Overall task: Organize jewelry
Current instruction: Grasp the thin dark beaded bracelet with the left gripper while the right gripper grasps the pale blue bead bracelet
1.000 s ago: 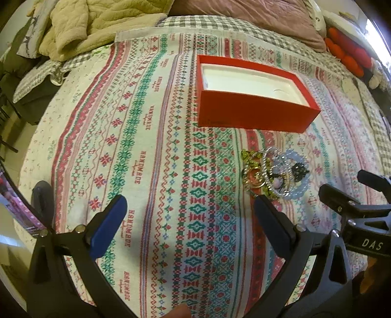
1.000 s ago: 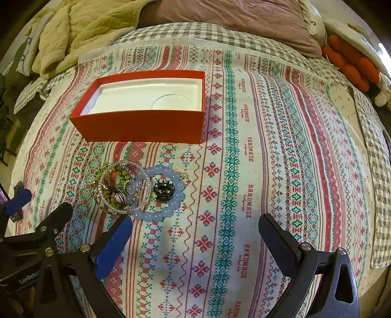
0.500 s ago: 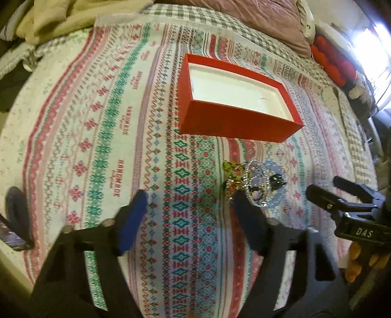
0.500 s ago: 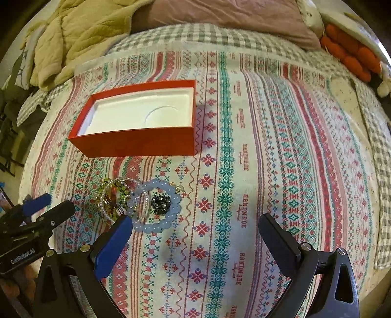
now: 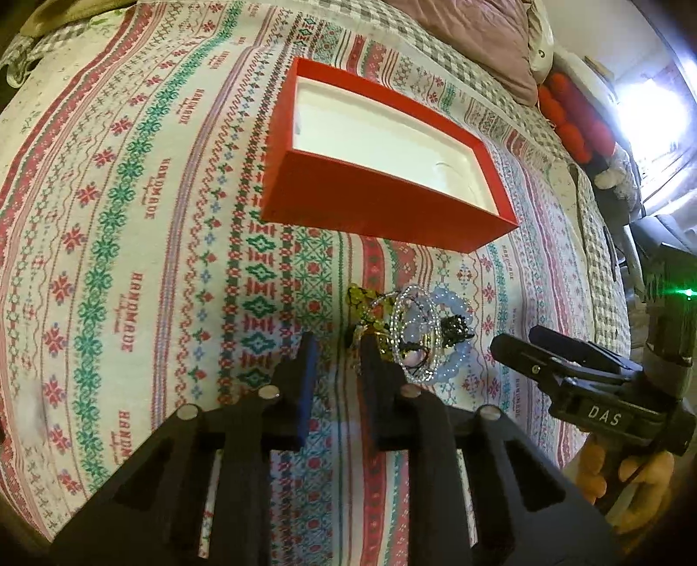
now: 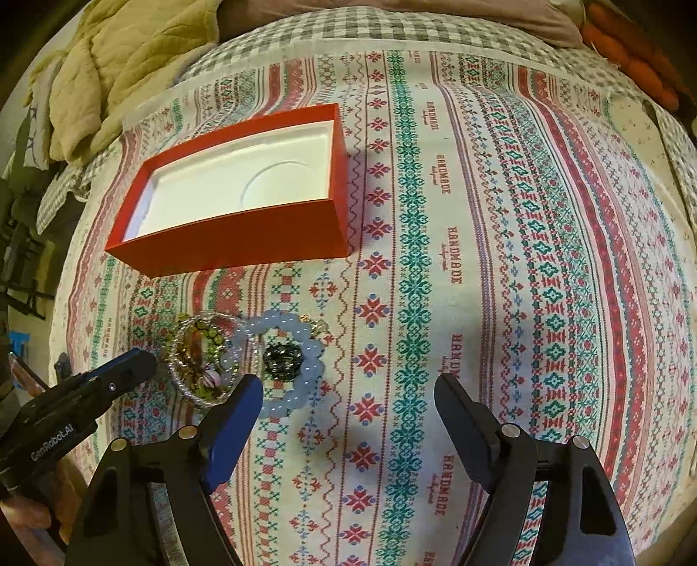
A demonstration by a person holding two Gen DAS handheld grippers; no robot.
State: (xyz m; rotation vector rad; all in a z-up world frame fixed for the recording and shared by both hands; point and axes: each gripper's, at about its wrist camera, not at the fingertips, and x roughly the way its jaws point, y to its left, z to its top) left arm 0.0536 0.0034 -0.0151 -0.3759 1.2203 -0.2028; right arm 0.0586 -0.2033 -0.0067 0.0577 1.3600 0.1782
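A pile of bead bracelets (image 5: pixel 414 335) lies on the patterned bedspread: a pale blue bead bracelet (image 6: pixel 300 370), clear and yellow-green ones (image 6: pixel 200 361), and a small dark piece (image 6: pixel 282 358) inside the blue one. An open red box (image 5: pixel 383 156) with a white insert sits behind it, also in the right wrist view (image 6: pixel 235 196). My left gripper (image 5: pixel 337 352) has its jaws narrowed to a small gap, empty, just left of the pile. My right gripper (image 6: pixel 348 392) is open and empty, near the pile's right side.
The patterned bedspread (image 6: pixel 501 261) covers the bed. A beige quilt (image 6: pixel 130 52) lies at the back left, a mauve pillow (image 5: pixel 470 30) and orange-red cushions (image 5: pixel 575 117) at the back right. The bed edge drops off at left.
My left gripper has narrowed from wide open to a small gap and moved right and forward to the pile. The right gripper has shifted slightly and stays open.
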